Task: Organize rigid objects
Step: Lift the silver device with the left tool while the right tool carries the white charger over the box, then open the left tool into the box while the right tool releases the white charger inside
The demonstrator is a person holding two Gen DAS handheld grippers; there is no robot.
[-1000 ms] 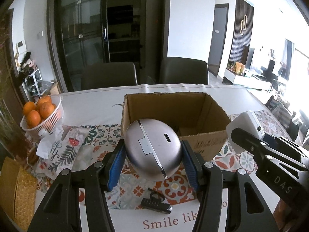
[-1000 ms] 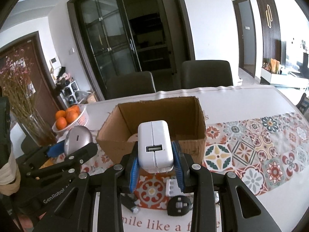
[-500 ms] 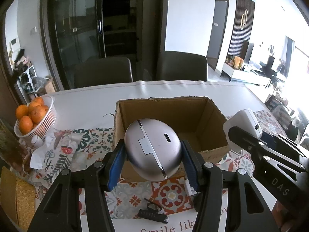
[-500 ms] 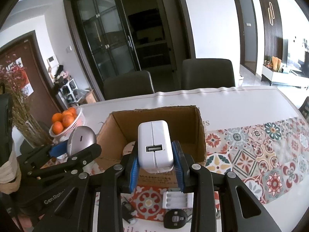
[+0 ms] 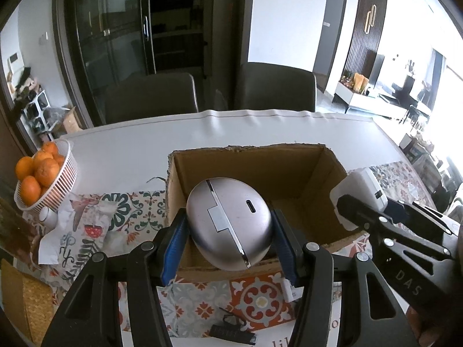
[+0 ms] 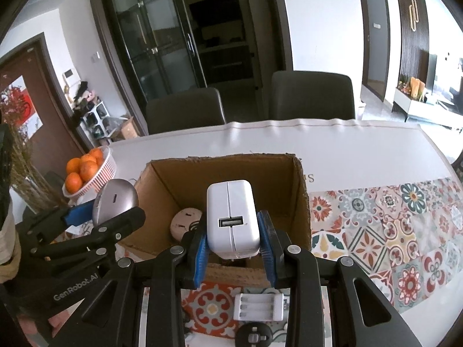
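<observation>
The left gripper (image 5: 230, 231) is clamped across the flanks of a silver egg-shaped device (image 5: 228, 224), held low and central in its frame over the cardboard box (image 5: 289, 167). Its smooth, rounded shell looks slippery; a grip at the widest girth seems safest. The right gripper (image 6: 233, 241) pinches a white USB charger (image 6: 231, 217) by its flat sides, a stiff, light, secure hold above the same box.

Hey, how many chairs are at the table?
2. One dark chair stands behind the table's far edge on the left, the other chair beside it on the right. Any chairs on the near side would be out of view.
</observation>
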